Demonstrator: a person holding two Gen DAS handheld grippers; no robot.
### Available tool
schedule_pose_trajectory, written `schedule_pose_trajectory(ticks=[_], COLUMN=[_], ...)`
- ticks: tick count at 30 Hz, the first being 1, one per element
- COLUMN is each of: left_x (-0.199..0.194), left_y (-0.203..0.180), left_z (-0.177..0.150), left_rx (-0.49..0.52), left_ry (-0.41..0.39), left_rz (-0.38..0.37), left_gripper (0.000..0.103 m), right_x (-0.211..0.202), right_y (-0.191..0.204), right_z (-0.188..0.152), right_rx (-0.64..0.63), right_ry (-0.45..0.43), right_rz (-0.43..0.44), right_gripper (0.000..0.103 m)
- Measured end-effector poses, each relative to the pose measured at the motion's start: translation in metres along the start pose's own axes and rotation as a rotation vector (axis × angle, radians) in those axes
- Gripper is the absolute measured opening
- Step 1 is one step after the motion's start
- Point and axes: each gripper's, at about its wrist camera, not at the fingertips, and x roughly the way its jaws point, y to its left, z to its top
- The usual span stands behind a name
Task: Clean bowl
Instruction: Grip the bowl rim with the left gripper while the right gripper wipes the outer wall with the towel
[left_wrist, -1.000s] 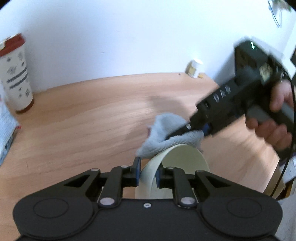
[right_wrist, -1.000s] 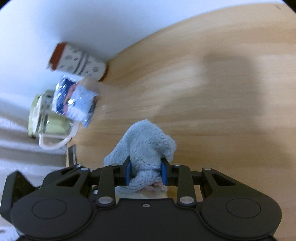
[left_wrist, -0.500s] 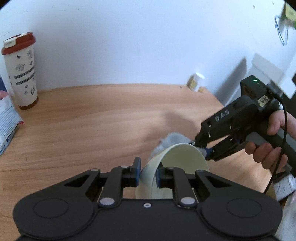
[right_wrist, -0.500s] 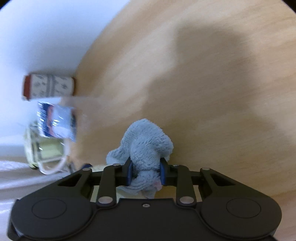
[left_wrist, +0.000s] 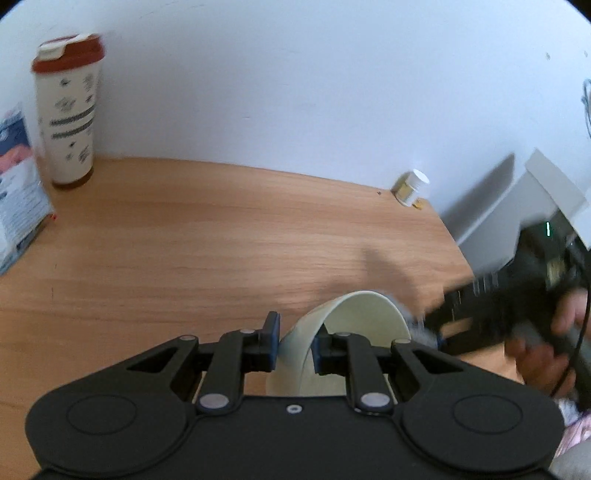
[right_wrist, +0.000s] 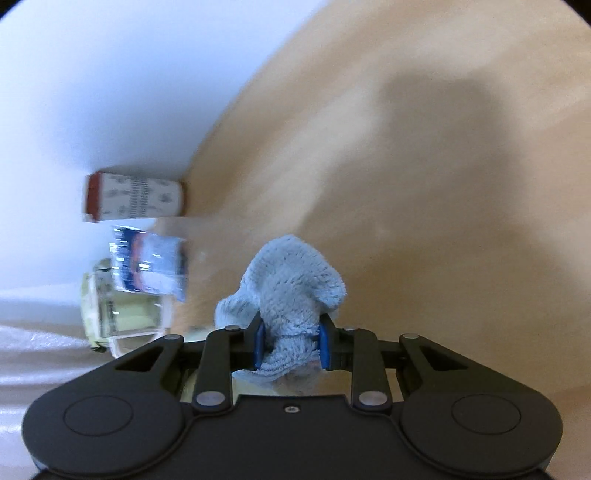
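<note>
My left gripper (left_wrist: 294, 341) is shut on the rim of a pale cream bowl (left_wrist: 364, 325), which it holds tilted on its side above the wooden table (left_wrist: 221, 243). In the left wrist view the right gripper (left_wrist: 428, 328) comes in blurred from the right, held by a hand (left_wrist: 543, 350), its tip at the bowl's far rim. A sliver of the grey-blue cloth (left_wrist: 417, 325) shows there. In the right wrist view my right gripper (right_wrist: 291, 345) is shut on that fluffy grey-blue cloth (right_wrist: 291, 284), which bulges out ahead of the blue pads (right_wrist: 259, 345).
A tall white cup with a red lid (left_wrist: 68, 110) stands at the wall on the left, beside a blue-and-white packet (left_wrist: 18, 199). A small white jar (left_wrist: 412, 186) sits in the far right corner. A pale green lidded container (right_wrist: 122, 314) shows in the right wrist view.
The right gripper with the cloth has dropped lower and further right behind the bowl's rim, so less cloth shows. The left gripper keeps the bowl but has tipped its view upward.
</note>
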Motion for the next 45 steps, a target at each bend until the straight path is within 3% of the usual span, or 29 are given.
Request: schedule_pose_trajectory(ticks=[6, 14, 20, 23, 29, 35, 45], left_x=[-0.003, 0.002, 0.002, 0.004, 0.007, 0.01, 0.011], left_y=[0.0, -0.009, -0.004, -0.001, 0.008, 0.006, 0.018], left_z=[-0.002, 0.001, 0.0, -0.002, -0.003, -0.001, -0.001], left_rx=[-0.011, -0.009, -0.047, -0.069, -0.122, -0.13, -0.208], left_ry=[-0.01, 0.004, 0.004, 0.006, 0.012, 0.011, -0.004], left_rz=[0.001, -0.031, -0.045, -0.046, -0.043, -0.048, -0.038], left_gripper=[0.016, 0.016, 0.017, 0.017, 0.017, 0.017, 0.012], right_x=[0.006, -0.013, -0.012, -0.013, -0.019, -0.009, -0.017], right_y=[-0.011, 0.031, 0.059, 0.051, -0.003, -0.037, -0.015], right_z=[-0.01, 0.013, 0.013, 0.012, -0.004, -0.036, -0.007], right_rx=[0.067, -0.001, -0.094, -0.069, 0.094, 0.221, 0.195], right_ry=[0.028, -0.047, -0.058, -0.059, -0.053, 0.012, -0.044], right_rz=[0.0, 0.074, 0.068, 0.074, 0.074, 0.088, 0.119], right_gripper=[0.031, 0.03, 0.03, 0.03, 0.03, 0.03, 0.03])
